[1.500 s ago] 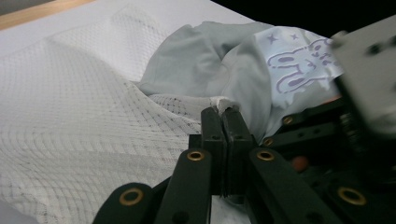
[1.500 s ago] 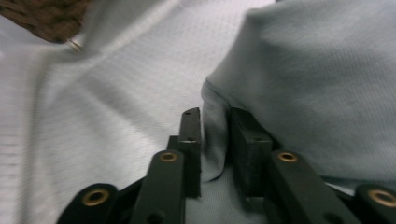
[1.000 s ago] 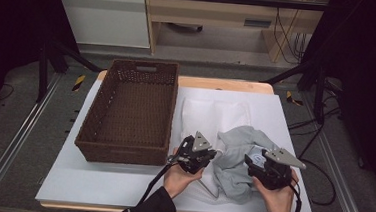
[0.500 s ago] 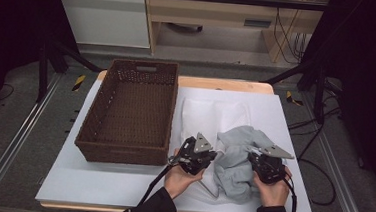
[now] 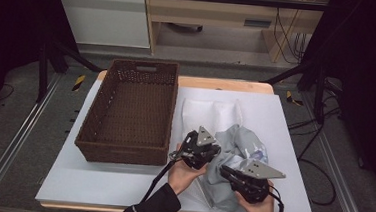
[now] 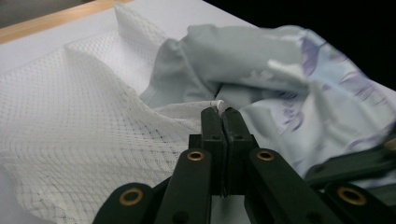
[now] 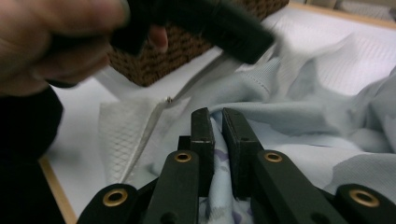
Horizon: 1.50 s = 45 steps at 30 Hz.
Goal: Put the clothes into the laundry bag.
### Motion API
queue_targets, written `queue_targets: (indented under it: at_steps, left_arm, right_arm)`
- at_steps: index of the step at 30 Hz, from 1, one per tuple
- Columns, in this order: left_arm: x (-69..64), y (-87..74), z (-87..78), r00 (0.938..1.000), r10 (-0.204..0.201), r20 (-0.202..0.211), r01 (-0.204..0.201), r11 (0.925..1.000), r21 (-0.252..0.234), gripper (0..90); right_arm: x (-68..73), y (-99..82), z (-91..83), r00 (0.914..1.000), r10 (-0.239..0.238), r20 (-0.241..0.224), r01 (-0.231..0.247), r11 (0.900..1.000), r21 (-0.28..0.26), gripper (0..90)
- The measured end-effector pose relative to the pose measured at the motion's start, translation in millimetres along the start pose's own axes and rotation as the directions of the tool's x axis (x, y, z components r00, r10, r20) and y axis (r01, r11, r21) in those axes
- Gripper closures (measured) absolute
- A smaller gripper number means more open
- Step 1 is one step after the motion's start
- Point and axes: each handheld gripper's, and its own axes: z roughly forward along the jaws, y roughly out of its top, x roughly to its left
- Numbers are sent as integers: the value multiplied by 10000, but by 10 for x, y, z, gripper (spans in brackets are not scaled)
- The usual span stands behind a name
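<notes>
Both grippers now grip cloth: the left gripper [image 6: 219,116] is clamped on the rim of a white mesh laundry bag [image 6: 70,135], and the right gripper [image 7: 215,122], having slid inward from the table's right side, has just closed on the pale blue garment [image 5: 240,150] lying half over the bag, so stuffing can likely begin. A wicker basket [image 5: 130,109] sits left on the white tabletop [image 5: 285,123]; dark floor surrounds.

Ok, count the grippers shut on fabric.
2: the left gripper pinches the white mesh bag beside the basket; the right gripper clamps the grey garment near the table's front edge.
</notes>
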Motion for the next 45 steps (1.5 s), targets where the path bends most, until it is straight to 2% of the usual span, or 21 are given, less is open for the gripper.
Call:
queue_targets:
  at_steps: [4,7,11,13,17,19,20,21,22,24,25,30,31,34,36,39,41,42,43,44,45]
  left_arm:
    - [-49,39,-23,9999,133,60,-132,9998,-130,890]
    - [-49,-10,-21,9999,135,75,-134,9999,-65,890]
    - [8,-124,2,9999,11,167,-12,10000,49,889]
    - [19,-174,-5,9999,-12,115,11,10000,69,889]
    - [52,-215,-32,10000,-32,80,31,10000,55,889]
    - [61,-217,-49,10000,-4,47,4,10000,73,889]
    - [61,-217,-49,10000,-4,47,4,10000,73,889]
    - [65,-218,-64,10000,43,4,-43,10000,77,889]
    - [65,-218,-64,10000,43,4,-43,10000,77,889]
    - [69,-218,-73,10000,67,2,-67,9999,89,889]
    - [75,-217,-74,9999,104,-15,-104,9999,130,889]
    - [101,-217,-76,10000,54,-36,-53,9999,134,888]
    - [108,-218,-79,10000,36,-31,-36,9999,152,888]
    - [129,-223,-77,10000,3,-61,-2,9998,187,888]
    - [139,-224,-72,9999,-59,-87,61,9998,180,888]
    - [158,-205,-65,9998,-151,-89,153,9998,162,888]
    - [166,-180,-62,9997,-216,-91,217,9997,138,889]
    - [166,-180,-62,9997,-216,-91,217,9997,138,888]
    - [167,-150,-72,9994,-312,-135,312,9995,33,889]
    - [167,-150,-72,9994,-312,-135,312,9995,33,889]
    - [156,-115,-93,9991,-370,-185,367,9992,-134,889]
  right_arm:
    - [-38,-6,197,9993,199,329,-216,9984,530,834]
    - [-131,-29,451,9890,235,1460,-387,9940,1022,825]
    - [-138,-49,563,9879,335,1512,-494,9935,1023,757]
    - [-139,-31,512,9914,247,1288,-372,9947,955,710]
    - [-195,85,200,9933,813,823,-815,9967,-5,634]
    - [-259,154,28,9852,882,1471,-830,9957,-416,559]
    - [-259,154,28,9852,882,1471,-830,9957,-416,559]
    - [-372,192,-79,9682,982,2300,-876,9946,-560,495]
    - [-372,192,-79,9682,982,2300,-876,9946,-560,495]
    - [-559,175,-42,9510,1245,2830,-1285,9917,-45,420]
    - [-595,156,11,9508,1255,2834,-1357,9906,165,410]
    - [-622,56,313,9590,1038,2636,-1363,9848,1081,426]
    - [-596,15,422,9589,770,2733,-1241,9793,1598,558]
    - [-571,24,425,9604,800,2670,-1333,9731,1878,814]
    - [-573,40,391,9583,880,2719,-1409,9733,1815,836]
    - [-552,133,156,9691,1069,2225,-1254,9896,704,848]
    - [-472,186,28,9825,1080,1519,-1085,9941,-52,848]
    - [-472,186,28,9825,1080,1519,-1085,9941,-52,848]
    - [-360,230,-57,9936,695,886,-642,9961,-610,848]
    - [-360,230,-57,9936,695,886,-642,9961,-610,848]
    - [-249,245,-82,9991,415,108,-404,9955,-860,848]
